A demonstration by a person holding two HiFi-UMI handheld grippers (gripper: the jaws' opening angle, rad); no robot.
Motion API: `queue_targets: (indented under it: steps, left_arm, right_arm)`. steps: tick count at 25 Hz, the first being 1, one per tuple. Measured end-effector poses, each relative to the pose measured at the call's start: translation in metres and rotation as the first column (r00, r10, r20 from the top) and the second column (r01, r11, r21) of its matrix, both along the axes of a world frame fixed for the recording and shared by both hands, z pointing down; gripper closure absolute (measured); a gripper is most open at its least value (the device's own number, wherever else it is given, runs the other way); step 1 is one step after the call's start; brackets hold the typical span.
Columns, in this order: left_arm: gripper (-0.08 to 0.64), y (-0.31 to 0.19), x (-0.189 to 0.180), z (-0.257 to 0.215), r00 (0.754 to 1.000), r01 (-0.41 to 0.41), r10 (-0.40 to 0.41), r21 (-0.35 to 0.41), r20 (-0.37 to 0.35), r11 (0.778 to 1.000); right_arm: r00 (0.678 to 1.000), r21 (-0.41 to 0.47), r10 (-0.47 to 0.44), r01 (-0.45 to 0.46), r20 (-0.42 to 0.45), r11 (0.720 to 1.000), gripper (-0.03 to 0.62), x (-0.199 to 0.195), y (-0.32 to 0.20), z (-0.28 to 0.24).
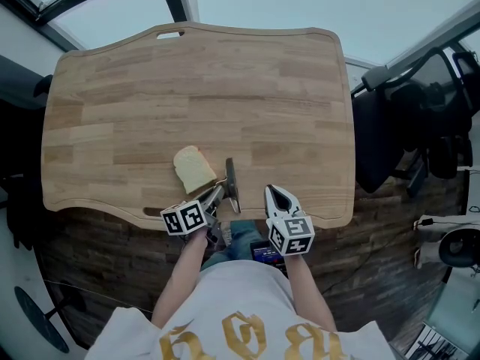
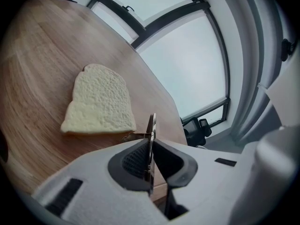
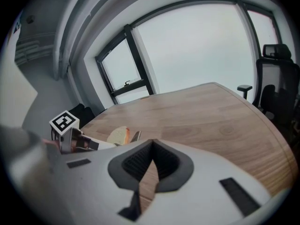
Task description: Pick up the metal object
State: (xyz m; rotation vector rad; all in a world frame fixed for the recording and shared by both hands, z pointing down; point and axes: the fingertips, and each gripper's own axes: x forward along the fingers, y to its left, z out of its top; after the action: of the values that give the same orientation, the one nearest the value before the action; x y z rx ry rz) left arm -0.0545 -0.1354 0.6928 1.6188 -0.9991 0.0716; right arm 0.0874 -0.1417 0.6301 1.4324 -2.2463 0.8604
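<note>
Head view: the left gripper (image 1: 216,196) reaches over the near edge of the wooden surface (image 1: 225,81). It holds the metal object (image 1: 232,183), a thin blade on edge, just beside the bread (image 1: 193,169). The right gripper (image 1: 276,195) hangs near, to the blade's right, likely kept out of the way.

Left gripper view: the jaws are clamped flat on the blade (image 2: 152,124), probably so the thin sheet cannot twist. I cannot tell whether it is clear of the surface.

Right gripper view: the jaws are together with nothing between them, above bare wood (image 3: 211,111).
</note>
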Motion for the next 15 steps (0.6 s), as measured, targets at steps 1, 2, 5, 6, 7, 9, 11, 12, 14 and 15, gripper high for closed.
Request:
queue_targets:
  steps: [1,2,5,6,7,9,11,12,14,15]
  left_arm:
    - [0.518,0.001,0.0,0.0,1.0,0.0,0.0,0.001,-0.002,1.0]
    - [0.518,0.001,-0.001,-0.001,1.0,0.001,-0.001,0.002,-0.005,1.0]
    - [0.518,0.001,-0.003,-0.003,1.0,0.009,-0.009,0.007,-0.015,1.0]
    - [0.52,0.001,-0.003,-0.005,1.0,0.012,-0.011,0.008,-0.019,1.0]
    - [0.52,0.001,-0.004,-0.006,1.0,0.013,-0.013,0.011,-0.022,1.0]
    - [0.52,0.001,-0.004,-0.009,0.999,0.017,-0.017,0.015,-0.03,1.0]
    - [0.52,0.0,-0.004,-0.012,0.999,0.023,-0.022,0.021,-0.037,1.0]
    - [0.52,0.0,-0.004,-0.013,0.999,0.025,-0.024,0.025,-0.039,0.999]
    - [0.52,0.001,-0.005,-0.016,0.999,0.03,-0.029,0.033,-0.046,0.999]
    - [0.52,0.001,-0.006,-0.018,0.998,0.033,-0.031,0.037,-0.049,0.999]
  right_arm:
    - [1.0,0.002,-0.003,0.003,-0.001,1.0,0.58,-0.001,0.001,-0.001]
    - [1.0,0.003,-0.005,0.005,-0.003,1.0,0.581,-0.002,0.001,-0.001]
    - [1.0,0.01,-0.007,0.007,-0.005,1.0,0.581,-0.003,0.002,-0.004]
    - [1.0,0.013,-0.006,0.006,-0.005,1.0,0.58,-0.003,0.002,-0.005]
    - [1.0,0.016,-0.005,0.005,-0.005,1.0,0.581,-0.002,0.002,-0.006]
    - [1.0,0.022,-0.003,0.003,-0.006,1.0,0.581,-0.002,0.002,-0.009]
    - [1.0,0.028,-0.005,0.005,-0.007,1.0,0.58,-0.002,0.003,-0.012]
    - [1.0,0.032,-0.005,0.006,-0.008,0.999,0.581,-0.003,0.002,-0.013]
    - [1.0,0.042,-0.005,0.005,-0.011,0.999,0.581,-0.002,0.001,-0.016]
    - [1.0,0.049,-0.003,0.004,-0.013,0.999,0.581,-0.002,0.001,-0.018]
